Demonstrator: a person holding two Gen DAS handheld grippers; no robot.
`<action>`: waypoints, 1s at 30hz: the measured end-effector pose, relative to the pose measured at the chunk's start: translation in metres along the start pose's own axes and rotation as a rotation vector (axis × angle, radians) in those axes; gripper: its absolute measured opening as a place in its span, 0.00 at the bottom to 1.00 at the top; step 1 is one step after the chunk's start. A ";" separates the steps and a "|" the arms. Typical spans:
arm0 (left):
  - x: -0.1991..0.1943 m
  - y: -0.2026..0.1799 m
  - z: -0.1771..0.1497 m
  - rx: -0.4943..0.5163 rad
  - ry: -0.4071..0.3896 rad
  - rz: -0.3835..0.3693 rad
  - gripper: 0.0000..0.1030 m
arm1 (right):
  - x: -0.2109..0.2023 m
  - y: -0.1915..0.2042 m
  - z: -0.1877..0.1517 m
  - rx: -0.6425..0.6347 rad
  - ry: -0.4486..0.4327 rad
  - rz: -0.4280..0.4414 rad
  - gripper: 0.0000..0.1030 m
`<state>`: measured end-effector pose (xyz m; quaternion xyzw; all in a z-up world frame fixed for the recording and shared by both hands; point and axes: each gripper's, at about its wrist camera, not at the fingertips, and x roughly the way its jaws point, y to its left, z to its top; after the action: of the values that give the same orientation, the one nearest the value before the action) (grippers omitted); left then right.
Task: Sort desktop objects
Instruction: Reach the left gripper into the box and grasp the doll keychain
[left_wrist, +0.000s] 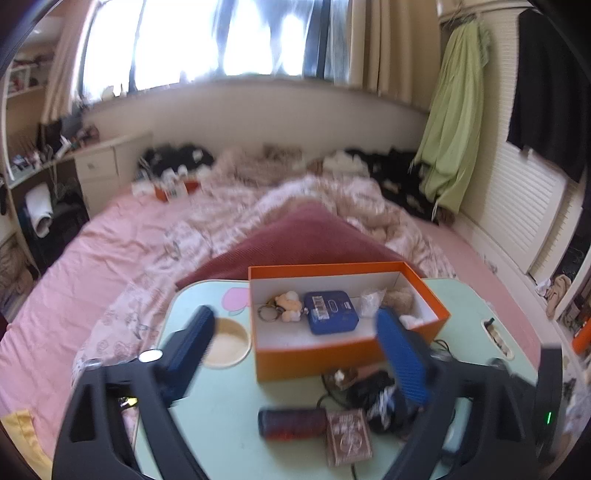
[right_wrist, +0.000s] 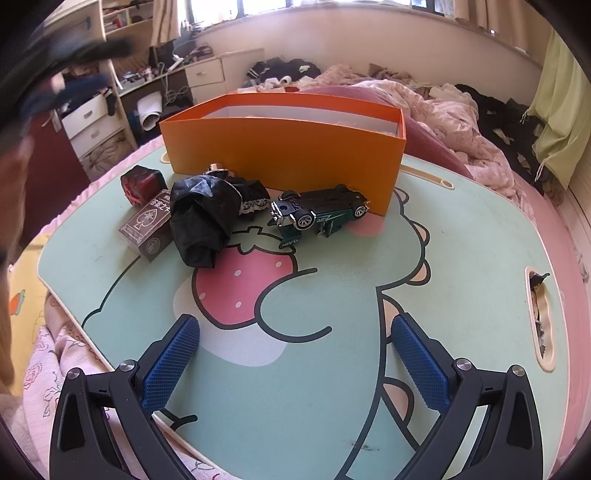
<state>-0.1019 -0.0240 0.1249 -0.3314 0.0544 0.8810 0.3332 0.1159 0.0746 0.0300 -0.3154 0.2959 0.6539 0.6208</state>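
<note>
Two claws are in play, and I read both as empty. My left claw (left_wrist: 295, 354) hangs above the bench (left_wrist: 221, 424) with its jaws partly apart and nothing between the pads; its view is smeared, so I trust it only loosely. Just past its tips, at twelve o'clock, sits the orange box (left_wrist: 347, 354), already holding a keyring charm (left_wrist: 288, 306), a blue tin (left_wrist: 330, 312) and some pale bits I cannot make out. So I judge I am between picks: one item delivered, the next not chosen.

My right claw (right_wrist: 295, 354) rests low over the bench, jaws wide, gripping nothing. Well ahead at twelve o'clock lies the toy car (right_wrist: 317, 214), tipped on its side just beside the box wall. At eleven o'clock are the black cloth bundle (right_wrist: 203, 221), the card pack (right_wrist: 147, 232) and a dark red cube (right_wrist: 140, 184), crowded together.

Next I would reach forward for the car, which stands clearest, and square the jaws across its narrow body.
</note>
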 end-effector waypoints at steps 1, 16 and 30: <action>0.020 0.000 0.013 0.001 0.067 0.000 0.55 | 0.000 0.000 0.000 0.000 -0.001 0.000 1.00; 0.181 -0.007 0.022 -0.098 0.472 0.173 0.28 | 0.003 0.005 0.007 0.000 -0.007 -0.001 1.00; 0.199 -0.026 0.018 0.055 0.484 0.288 0.34 | 0.007 0.007 0.008 0.000 -0.011 -0.007 1.00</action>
<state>-0.2069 0.1113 0.0189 -0.5117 0.2028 0.8128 0.1906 0.1081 0.0845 0.0298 -0.3130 0.2913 0.6534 0.6247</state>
